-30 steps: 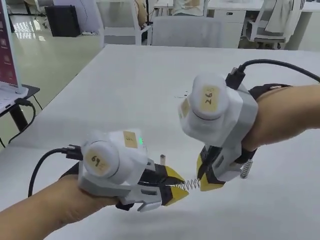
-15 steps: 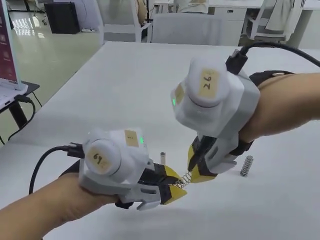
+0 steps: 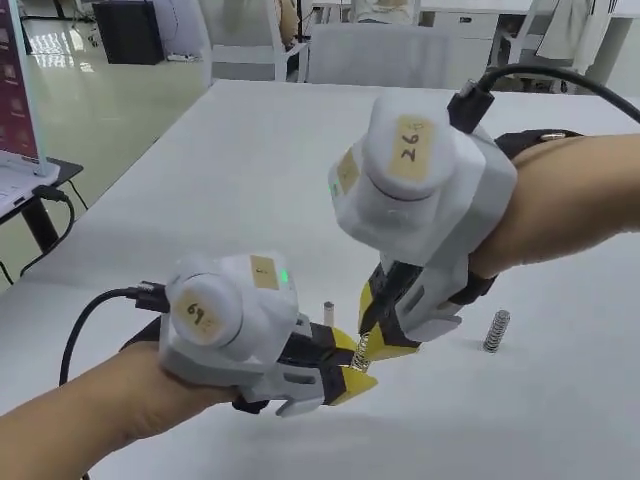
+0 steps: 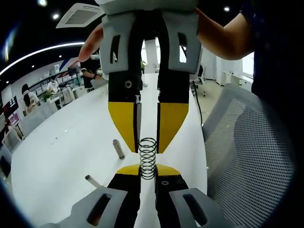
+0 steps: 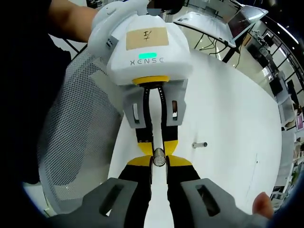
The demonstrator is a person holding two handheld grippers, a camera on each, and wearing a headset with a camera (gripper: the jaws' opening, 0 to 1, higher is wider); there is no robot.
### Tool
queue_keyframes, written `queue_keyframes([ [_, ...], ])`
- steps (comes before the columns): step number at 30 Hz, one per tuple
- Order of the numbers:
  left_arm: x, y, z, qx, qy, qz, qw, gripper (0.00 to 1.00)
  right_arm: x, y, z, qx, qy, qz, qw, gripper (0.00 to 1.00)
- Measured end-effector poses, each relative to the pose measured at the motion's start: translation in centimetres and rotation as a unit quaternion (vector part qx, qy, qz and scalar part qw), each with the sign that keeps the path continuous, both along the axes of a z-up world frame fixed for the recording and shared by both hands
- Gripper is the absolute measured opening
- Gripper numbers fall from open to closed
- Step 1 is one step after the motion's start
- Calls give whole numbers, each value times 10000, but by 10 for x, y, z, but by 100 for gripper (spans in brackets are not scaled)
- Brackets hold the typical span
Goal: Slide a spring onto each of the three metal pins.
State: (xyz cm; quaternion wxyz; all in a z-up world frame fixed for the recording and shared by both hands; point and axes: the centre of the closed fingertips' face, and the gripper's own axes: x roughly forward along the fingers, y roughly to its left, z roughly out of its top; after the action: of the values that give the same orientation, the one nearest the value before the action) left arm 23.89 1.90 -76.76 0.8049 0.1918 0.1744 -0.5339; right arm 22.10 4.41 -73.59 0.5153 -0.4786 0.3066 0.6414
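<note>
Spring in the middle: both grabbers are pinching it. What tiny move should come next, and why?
Probably the left gripper should loosen its jaws. It and the right gripper both seem to pinch one spring. The upright pin just behind is bare, so the right one, pointing down, could carry the spring over.

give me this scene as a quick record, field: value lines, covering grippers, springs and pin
left gripper: fingers shut on one end of the held spring
right gripper: fingers shut on its other end
spare spring: upright on the table, apart from both grippers, on the right
pin: upright, bare, just behind the held spring
progress: no spring on this pin yet
</note>
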Motion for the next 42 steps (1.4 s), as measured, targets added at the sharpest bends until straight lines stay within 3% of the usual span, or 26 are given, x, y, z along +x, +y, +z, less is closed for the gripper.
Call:
queue_keyframes([
  [5, 1, -1, 2, -42, -11, 8, 10000, 2, 3, -3, -5, -83, -17, -50, 10000, 14],
  [26, -1, -3, 4, -24, 52, 42, 10000, 2, 2, -2, -18, -173, 165, -57, 9997, 10],
  [42, 0, -2, 3, -55, 63, 84, 9999, 3, 2, 0, -19, -188, 195, -17, 9996, 9],
])
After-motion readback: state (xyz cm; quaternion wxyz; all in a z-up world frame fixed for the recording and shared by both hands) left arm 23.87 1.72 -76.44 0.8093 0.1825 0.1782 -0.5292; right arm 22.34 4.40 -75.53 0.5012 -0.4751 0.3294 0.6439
